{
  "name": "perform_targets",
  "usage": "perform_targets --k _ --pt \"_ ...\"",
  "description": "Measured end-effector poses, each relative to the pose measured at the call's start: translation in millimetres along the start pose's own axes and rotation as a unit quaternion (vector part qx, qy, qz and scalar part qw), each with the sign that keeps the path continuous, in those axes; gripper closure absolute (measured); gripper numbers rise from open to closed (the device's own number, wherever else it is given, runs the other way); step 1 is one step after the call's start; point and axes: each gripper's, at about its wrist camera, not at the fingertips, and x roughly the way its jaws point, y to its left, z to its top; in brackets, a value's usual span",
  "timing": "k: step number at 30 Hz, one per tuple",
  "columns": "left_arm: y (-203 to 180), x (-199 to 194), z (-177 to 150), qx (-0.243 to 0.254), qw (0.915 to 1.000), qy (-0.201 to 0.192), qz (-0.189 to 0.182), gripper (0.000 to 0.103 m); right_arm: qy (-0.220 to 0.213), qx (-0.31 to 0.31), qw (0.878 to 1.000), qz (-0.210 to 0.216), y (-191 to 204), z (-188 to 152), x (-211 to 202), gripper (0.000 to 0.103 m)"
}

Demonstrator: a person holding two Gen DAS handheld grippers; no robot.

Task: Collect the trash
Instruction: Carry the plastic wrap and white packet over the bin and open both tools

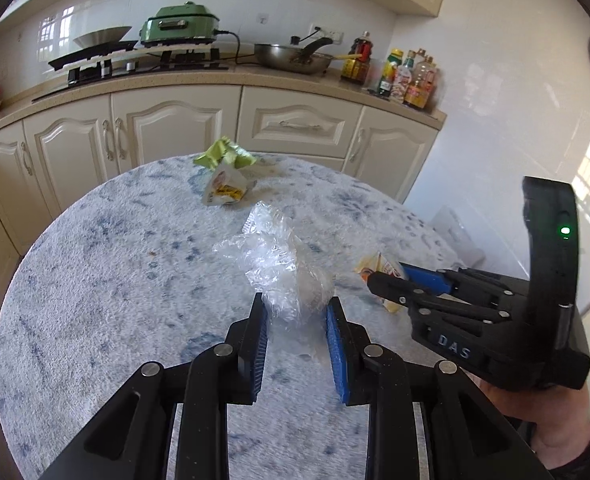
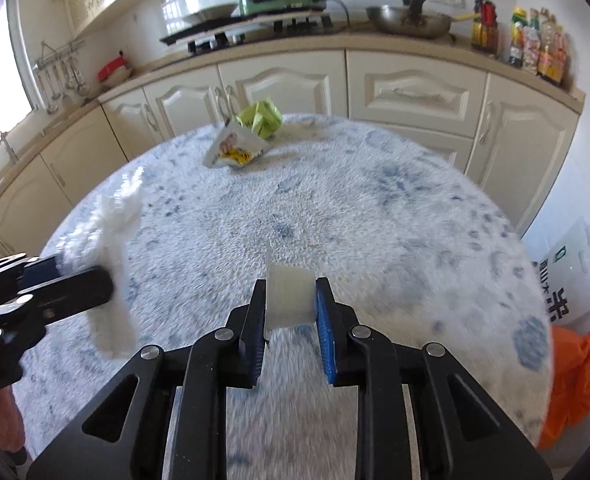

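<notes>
My left gripper (image 1: 297,306) is shut on a crumpled clear plastic wrap (image 1: 273,258) and holds it above the round table (image 1: 115,280). It also shows in the right wrist view (image 2: 83,280), where the wrap (image 2: 113,240) looks white and blurred. My right gripper (image 2: 291,292) is shut on a small wrapper that looks translucent white (image 2: 289,298); in the left wrist view that gripper (image 1: 379,280) holds a yellow and white wrapper (image 1: 375,266). A white snack packet (image 1: 225,188) (image 2: 235,148) and a crumpled green wrapper (image 1: 223,154) (image 2: 263,118) lie at the table's far edge.
The table wears a fluffy white and blue cover (image 2: 375,220). Cream kitchen cabinets (image 1: 175,128) curve behind it, with a stove, a green cooker (image 1: 181,24), a wok and bottles on the counter. An orange bag (image 2: 571,384) and a white bag (image 2: 575,280) sit on the floor at right.
</notes>
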Motion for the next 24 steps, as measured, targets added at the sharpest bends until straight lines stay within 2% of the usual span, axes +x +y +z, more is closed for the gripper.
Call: perform_targets --k 8,15,24 --pt "-58.2 -33.8 1.6 0.032 0.998 -0.032 -0.044 0.079 -0.066 0.035 0.997 -0.013 -25.8 -14.8 -85.1 0.081" --pt "-120.5 -56.1 2.6 0.073 0.9917 -0.054 -0.091 0.079 -0.11 0.071 0.99 -0.06 -63.5 -36.1 -150.0 0.081" --pt "-207.0 -55.6 -11.5 0.122 0.9775 -0.036 -0.169 0.079 -0.129 0.146 0.972 -0.134 -131.3 -85.2 -215.4 0.081"
